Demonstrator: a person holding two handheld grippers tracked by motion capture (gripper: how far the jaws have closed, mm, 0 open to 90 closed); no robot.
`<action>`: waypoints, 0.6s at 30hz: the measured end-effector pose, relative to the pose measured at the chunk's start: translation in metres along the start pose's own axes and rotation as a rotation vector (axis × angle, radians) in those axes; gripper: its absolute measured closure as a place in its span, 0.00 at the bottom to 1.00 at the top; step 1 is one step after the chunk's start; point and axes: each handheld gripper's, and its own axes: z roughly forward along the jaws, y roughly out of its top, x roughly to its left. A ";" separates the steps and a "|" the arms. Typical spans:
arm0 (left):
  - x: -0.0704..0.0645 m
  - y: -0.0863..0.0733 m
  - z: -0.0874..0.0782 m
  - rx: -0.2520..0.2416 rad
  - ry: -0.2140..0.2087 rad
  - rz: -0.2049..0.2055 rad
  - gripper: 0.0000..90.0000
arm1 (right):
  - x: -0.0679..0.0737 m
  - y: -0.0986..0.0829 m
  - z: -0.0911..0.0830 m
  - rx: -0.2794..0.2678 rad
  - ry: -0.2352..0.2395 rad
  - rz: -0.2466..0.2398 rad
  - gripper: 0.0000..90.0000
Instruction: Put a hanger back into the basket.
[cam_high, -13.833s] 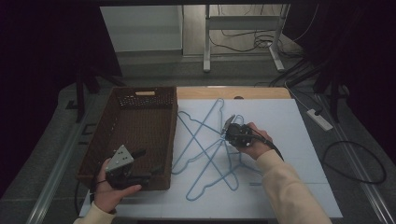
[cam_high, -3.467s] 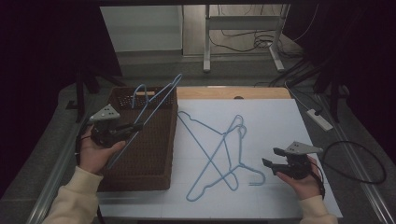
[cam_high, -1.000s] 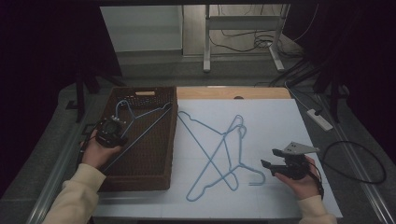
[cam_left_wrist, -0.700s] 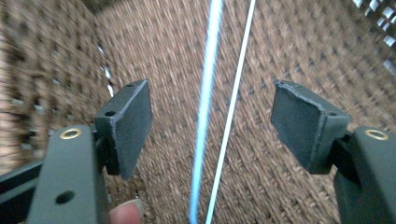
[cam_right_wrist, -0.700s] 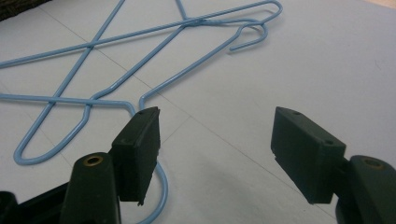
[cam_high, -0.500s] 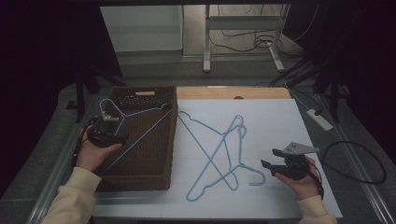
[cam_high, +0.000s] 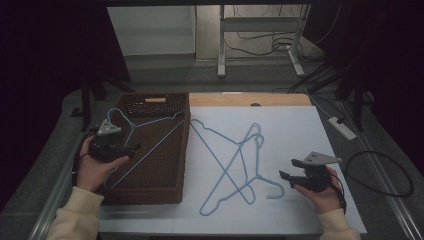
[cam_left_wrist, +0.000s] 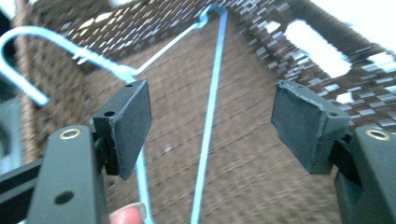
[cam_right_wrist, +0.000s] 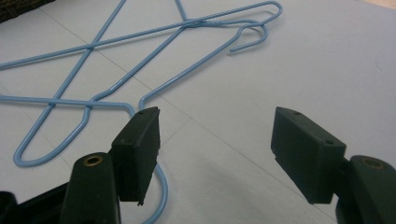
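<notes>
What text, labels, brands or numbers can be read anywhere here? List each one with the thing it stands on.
None: no readable word, number or sign shows on the wicker basket, the blue hangers, the white table sheet, the left gripper or the right gripper.

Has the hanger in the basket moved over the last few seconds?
Yes. The hanger has dropped from raised above the basket to lying inside it, and the left tongs are open.
</notes>
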 end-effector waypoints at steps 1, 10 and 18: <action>0.000 0.000 0.000 0.000 0.000 0.000 0.32 | 0.000 0.000 0.000 0.000 0.000 0.000 0.37; -0.034 0.003 -0.011 -0.114 -0.131 0.027 0.31 | -0.002 0.001 -0.001 -0.013 0.006 0.013 0.37; -0.059 0.003 -0.003 -0.127 -0.224 0.043 0.31 | -0.001 0.003 0.000 -0.013 0.008 0.003 0.37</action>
